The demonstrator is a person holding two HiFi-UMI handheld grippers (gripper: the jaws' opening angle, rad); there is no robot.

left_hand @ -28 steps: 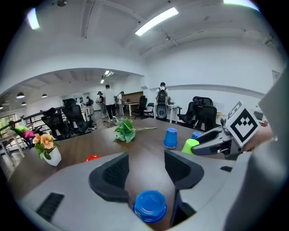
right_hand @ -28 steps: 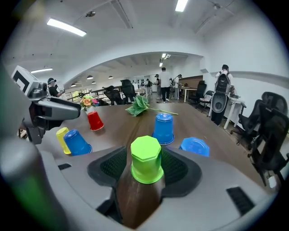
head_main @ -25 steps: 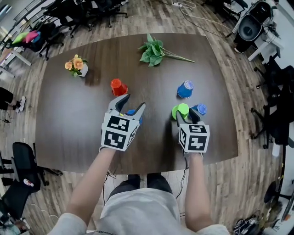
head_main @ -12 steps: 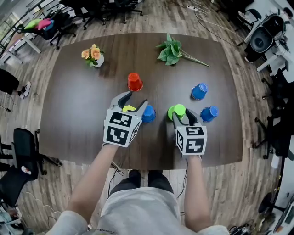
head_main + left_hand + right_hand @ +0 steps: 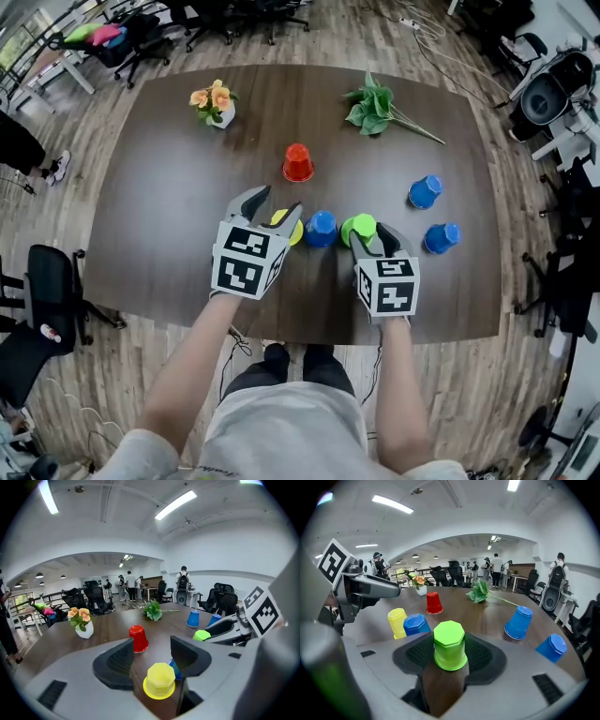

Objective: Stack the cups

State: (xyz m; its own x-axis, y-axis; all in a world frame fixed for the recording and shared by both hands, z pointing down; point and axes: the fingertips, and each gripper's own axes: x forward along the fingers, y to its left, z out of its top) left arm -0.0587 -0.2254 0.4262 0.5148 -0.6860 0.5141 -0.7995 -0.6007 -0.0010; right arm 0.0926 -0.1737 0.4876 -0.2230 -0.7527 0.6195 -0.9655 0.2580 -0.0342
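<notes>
The right gripper (image 5: 373, 239) is pinching the green cup (image 5: 450, 645). In the right gripper view both dark pads lie against the cup's wall, a little above its rim. The cup stands mouth down and upright; whether its rim is raised from the wood I cannot tell. I think this side grip is chosen so that the open mouth stays free to go down over another cup.

The left gripper (image 5: 277, 202) has its jaws spread around the yellow cup (image 5: 161, 680). This cup is also mouth down and sits deep between the pads. A strip of table shows between it and the left pad, so it is framed but not pressed.

In the head view, just below the middle of the frame, the yellow cup, a blue cup (image 5: 321, 228) and the green cup make a close row. The blue one stands between the two grippers, near both. Probably it is the base on which the others will be set.

Two other blue cups (image 5: 425, 191) stand apart at the right. The red cup (image 5: 297, 162) is alone above the row. All of them rest on the dark wooden table (image 5: 159, 216).

At the upper edge are a pot of flowers (image 5: 216, 98) and a leafy sprig (image 5: 375, 105), well apart from the cups.

I can read no writing or brand. The cups are plain, and the marker cubes (image 5: 246, 264) carry only black and white square patterns.
</notes>
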